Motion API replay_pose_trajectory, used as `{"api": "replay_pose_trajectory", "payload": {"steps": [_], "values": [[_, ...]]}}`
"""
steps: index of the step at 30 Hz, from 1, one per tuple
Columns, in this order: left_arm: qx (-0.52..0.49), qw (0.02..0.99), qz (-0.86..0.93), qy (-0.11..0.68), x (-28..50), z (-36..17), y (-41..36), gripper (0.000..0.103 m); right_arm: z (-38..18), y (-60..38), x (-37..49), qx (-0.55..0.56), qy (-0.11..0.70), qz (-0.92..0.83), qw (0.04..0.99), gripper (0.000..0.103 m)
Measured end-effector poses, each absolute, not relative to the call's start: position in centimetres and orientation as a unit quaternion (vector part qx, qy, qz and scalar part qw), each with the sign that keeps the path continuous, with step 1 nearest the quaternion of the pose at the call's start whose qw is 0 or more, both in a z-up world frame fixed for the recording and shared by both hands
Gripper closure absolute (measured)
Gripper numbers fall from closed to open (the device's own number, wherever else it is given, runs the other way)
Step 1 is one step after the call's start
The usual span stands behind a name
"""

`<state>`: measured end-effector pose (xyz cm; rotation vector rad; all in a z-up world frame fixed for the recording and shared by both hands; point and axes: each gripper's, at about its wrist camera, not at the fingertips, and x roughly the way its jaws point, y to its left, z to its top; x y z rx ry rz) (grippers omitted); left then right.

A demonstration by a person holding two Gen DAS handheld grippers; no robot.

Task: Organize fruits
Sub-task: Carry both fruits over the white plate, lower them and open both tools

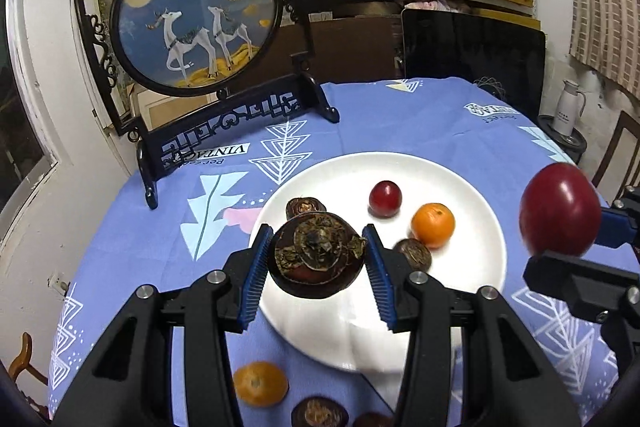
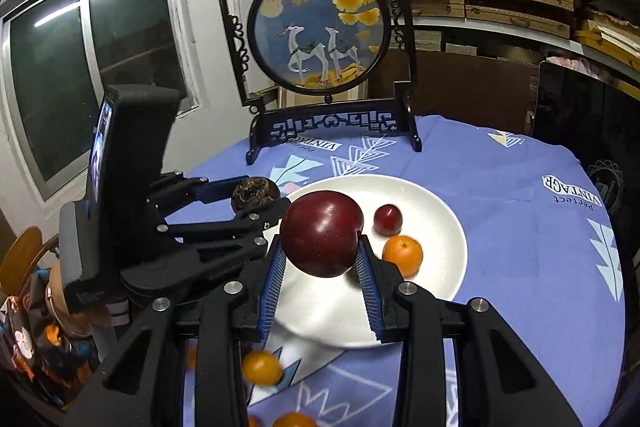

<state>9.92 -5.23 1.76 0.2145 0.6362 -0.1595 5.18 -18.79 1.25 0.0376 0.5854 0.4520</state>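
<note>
My left gripper point(image 1: 318, 247) pinched a dark brown fruit with a dried calyx point(image 1: 316, 259) between its blue pads, lifted clear above the near part of the white plate point(image 1: 472, 267). My right gripper point(image 2: 323, 255) was clamped on a big dark-red plum point(image 2: 322, 233), also hanging over the plate.

On the plate lay a small red plum point(image 1: 385, 198), an orange point(image 1: 433, 225) and two more brown fruits point(image 1: 413, 254), one just beside the orange and one behind my held fruit. The right view hid those brown ones behind the plum and the left gripper's body.

The left view alone showed a brown fruit point(image 1: 319, 414) off the plate on the blue tablecloth point(image 1: 420, 123), beside a loose orange point(image 1: 260, 383). The right view alone showed the window point(image 2: 88, 67). Both showed the round deer screen point(image 1: 196, 15) standing at the far edge.
</note>
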Motion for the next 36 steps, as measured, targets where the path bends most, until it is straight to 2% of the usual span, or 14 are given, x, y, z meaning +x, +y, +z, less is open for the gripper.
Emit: {"api": "replay_pose_trajectory", "payload": {"steps": [12,18,36], "values": [[0.078,0.938,-0.071,0.330,13.9,-0.1,-4.8,0.058,0.6,-18.4,9.6,0.025,0.277,0.205,0.938,0.066],[0.080,0.935,-0.071,0.338,14.3,-1.3,-4.9,0.058,-1.1,-19.0,10.9,0.061,0.285,0.210,0.933,0.066],[0.089,0.938,-0.069,0.328,14.2,-1.6,-4.9,0.058,-2.2,-18.4,11.3,0.042,0.301,0.187,0.934,0.065]]}}
